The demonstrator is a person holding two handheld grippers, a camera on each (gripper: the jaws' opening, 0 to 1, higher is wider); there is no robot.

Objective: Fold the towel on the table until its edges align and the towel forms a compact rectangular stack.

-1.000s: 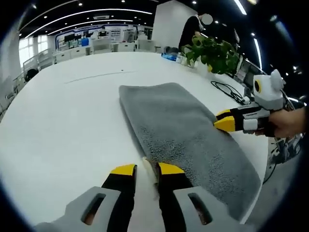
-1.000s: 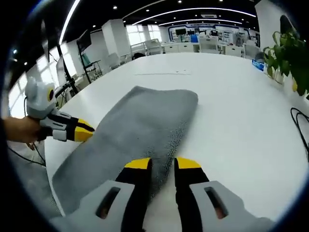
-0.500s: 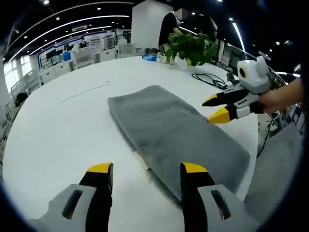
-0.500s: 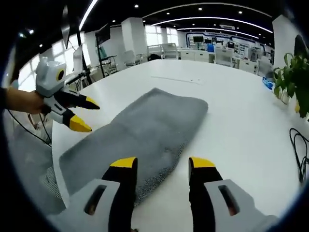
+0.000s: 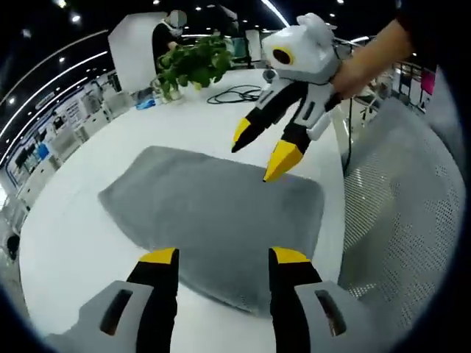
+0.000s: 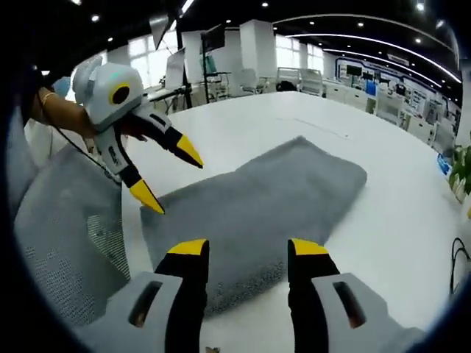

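A grey towel [image 5: 210, 206] lies flat on the white table [image 5: 81, 220] as a long folded strip, also seen in the right gripper view as the towel [image 6: 276, 195]. My left gripper [image 5: 224, 257] is open just above the towel's near end, nothing between its fingers. My right gripper [image 5: 261, 147] hangs open above the towel's far right corner in the left gripper view. In the right gripper view, my right gripper [image 6: 249, 250] stands open over the towel's near edge, and the left gripper [image 6: 169, 176] hovers open by the towel's left corner.
A grey mesh chair [image 5: 412, 213] stands against the table's edge beside the towel, also the chair [image 6: 59, 220]. A potted plant [image 5: 191, 62] and a black cable [image 5: 235, 94] sit at the table's far side. A person stands behind the plant.
Both grippers let go of the towel's long edges and opened. Both hands then swung round toward the towel's short end by the table edge; the towel stays flat.
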